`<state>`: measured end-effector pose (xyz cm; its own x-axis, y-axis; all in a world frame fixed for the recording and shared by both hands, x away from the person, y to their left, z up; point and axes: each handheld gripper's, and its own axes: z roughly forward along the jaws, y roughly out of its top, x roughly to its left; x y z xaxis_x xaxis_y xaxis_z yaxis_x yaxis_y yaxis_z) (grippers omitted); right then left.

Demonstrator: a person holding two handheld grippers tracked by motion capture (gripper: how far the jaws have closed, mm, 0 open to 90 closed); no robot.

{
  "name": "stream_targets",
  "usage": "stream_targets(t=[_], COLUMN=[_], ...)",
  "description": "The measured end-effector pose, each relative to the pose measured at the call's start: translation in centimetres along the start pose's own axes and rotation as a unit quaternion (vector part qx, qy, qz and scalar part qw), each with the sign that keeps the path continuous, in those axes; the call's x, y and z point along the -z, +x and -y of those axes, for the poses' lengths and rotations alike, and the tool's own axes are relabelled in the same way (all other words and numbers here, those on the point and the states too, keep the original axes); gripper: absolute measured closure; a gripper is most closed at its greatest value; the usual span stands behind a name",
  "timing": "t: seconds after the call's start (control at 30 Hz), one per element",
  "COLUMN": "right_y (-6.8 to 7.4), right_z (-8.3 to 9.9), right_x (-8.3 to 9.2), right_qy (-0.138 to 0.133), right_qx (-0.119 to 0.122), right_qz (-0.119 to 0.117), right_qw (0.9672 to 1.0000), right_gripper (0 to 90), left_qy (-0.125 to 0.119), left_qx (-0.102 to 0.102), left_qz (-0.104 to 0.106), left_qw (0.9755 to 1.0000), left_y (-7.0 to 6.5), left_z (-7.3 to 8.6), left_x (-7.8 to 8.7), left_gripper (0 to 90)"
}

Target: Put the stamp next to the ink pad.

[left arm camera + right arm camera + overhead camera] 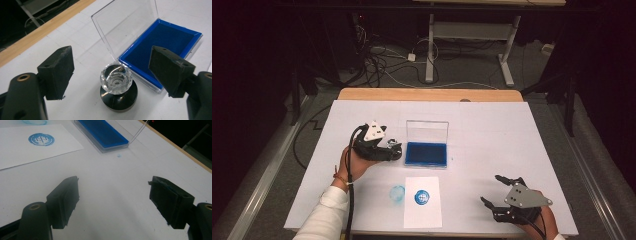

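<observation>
Two pairs of jaws stand wide and empty as we set the crystal-topped stamp [118, 87] upright on the worktop [492, 125] beside the blue ink pad case [160, 47], left gripper [112, 72] straddling it, next withdrawing clear; right gripper [113, 200] idle.

Stamp [395, 145] mostly hidden behind left gripper [398, 149] from above. Paper [30, 145] cut off at the edge. Print [422, 197] too small to read.
</observation>
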<state>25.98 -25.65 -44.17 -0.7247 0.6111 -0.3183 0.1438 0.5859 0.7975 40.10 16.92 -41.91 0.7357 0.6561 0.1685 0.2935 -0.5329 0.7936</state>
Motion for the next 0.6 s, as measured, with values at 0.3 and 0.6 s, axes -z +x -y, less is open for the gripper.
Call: stream_targets(t=[0.3, 0.6], right_y=[-0.3, -0.1], right_z=[0.0, 0.1], right_x=[0.4, 0.2], right_qy=[-0.012, -0.009], right_qx=[-0.007, -0.007], right_qz=[0.015, 0.013], right_qw=[0.9998, 0.9998], right_gripper=[23.9, 24.1], left_qy=[-0.005, -0.032], left_qx=[-0.023, -0.036], left_qz=[-0.008, -0.008], left_qw=[0.9997, 0.9988], left_y=[-0.9, -1.8], left_z=[-0.3, -0.3], left_x=[0.5, 1.6], left_gripper=[19.6, 19.5])
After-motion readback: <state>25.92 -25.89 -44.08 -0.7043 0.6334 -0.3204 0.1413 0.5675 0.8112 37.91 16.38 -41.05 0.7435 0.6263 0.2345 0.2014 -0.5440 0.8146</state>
